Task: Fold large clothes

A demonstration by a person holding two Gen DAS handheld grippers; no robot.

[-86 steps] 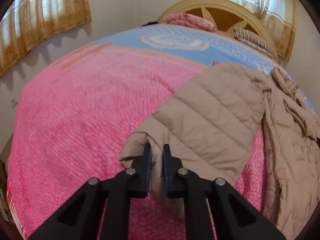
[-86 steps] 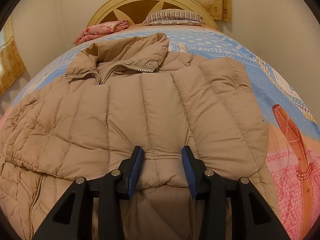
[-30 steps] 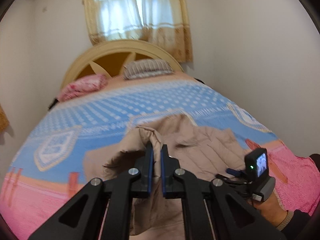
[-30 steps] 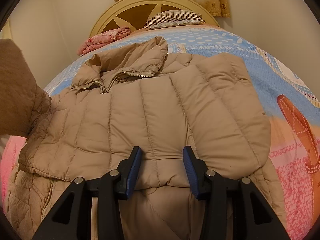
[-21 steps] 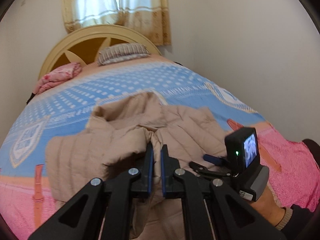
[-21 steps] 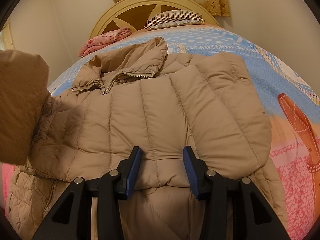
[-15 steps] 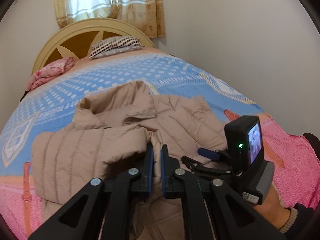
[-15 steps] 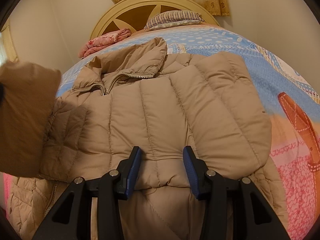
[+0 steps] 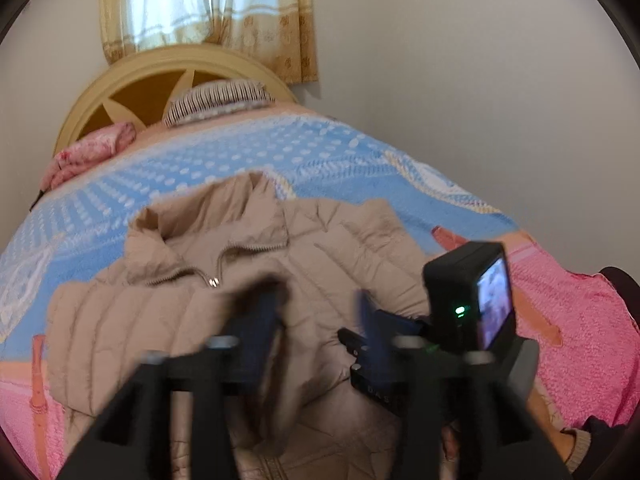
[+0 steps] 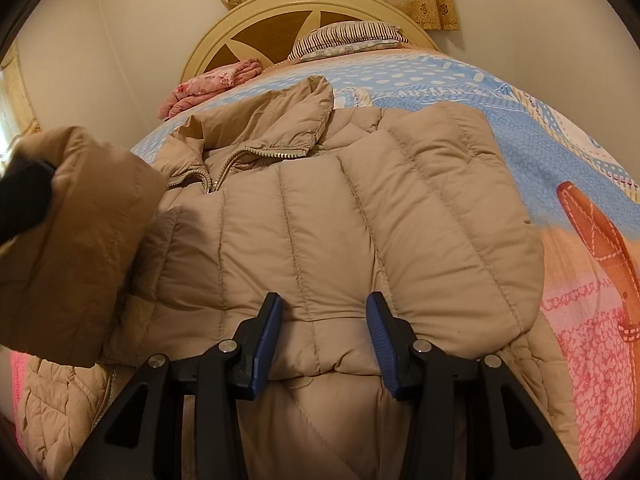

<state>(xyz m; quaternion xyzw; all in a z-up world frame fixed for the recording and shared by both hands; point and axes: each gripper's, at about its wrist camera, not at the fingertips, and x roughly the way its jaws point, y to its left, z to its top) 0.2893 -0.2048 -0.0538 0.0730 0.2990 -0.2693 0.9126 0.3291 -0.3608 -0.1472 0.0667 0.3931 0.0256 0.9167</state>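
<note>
Two grippers: ours, over the jacket [image 10: 360, 216]
Left gripper [image 9: 316, 320]: blurred, we see its fingers spread, holding nothing
Right gripper [image 10: 324, 336]: fingers spread
Jacket: on the bed [image 10: 560, 152], sleeves across the front

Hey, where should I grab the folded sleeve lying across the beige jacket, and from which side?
Grip the sleeve at its cuff, coming from the hem side. That bunched end faces the open right tongs, which straddle it; elsewhere the sleeve lies flat on the jacket.

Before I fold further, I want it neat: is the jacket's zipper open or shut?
Open at the collar: zipper teeth splay apart; lower down is hidden.
</note>
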